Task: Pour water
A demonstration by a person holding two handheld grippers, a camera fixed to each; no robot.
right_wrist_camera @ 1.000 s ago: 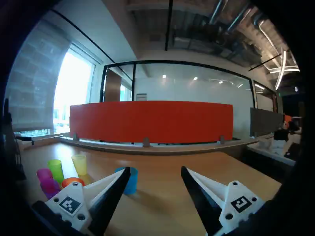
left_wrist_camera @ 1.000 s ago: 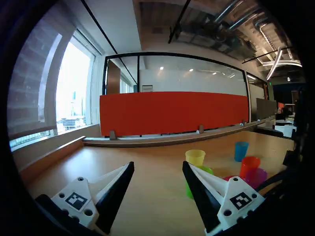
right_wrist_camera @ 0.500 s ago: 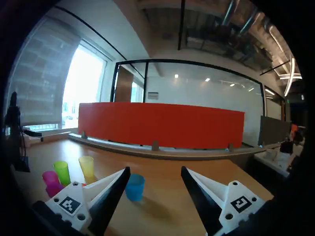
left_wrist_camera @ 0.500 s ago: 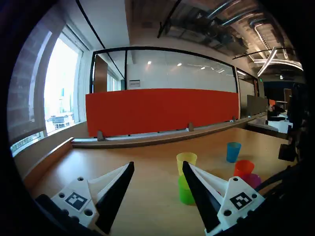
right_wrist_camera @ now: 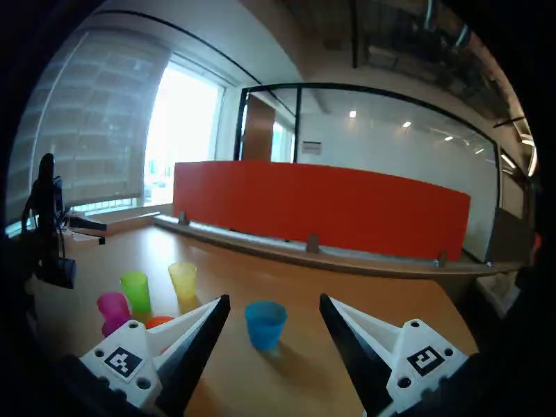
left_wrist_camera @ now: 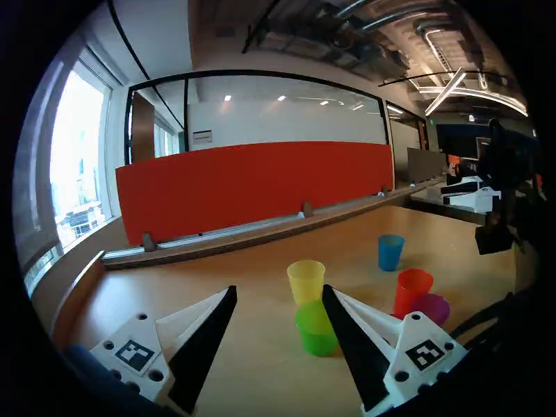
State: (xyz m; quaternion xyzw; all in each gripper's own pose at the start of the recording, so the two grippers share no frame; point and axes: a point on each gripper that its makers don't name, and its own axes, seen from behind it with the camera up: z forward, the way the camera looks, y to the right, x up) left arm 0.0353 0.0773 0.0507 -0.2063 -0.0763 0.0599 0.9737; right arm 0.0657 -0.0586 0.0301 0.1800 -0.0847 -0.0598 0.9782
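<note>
Between the right gripper's (right_wrist_camera: 274, 297) fingers (right_wrist_camera: 198, 340), the blue cup (right_wrist_camera: 265, 324) now sits.

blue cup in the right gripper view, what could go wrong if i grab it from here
1. The blue cup looks light; if one finger of the open right gripper touches first, it might tip. I cannot tell whether it holds water.
2. In the left gripper view the green cup sits close by a finger of the open left gripper, yellow cup just behind; a sideways move could knock both.

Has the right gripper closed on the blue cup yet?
No, the right gripper is open, and the blue cup stands untouched on the table.
</note>
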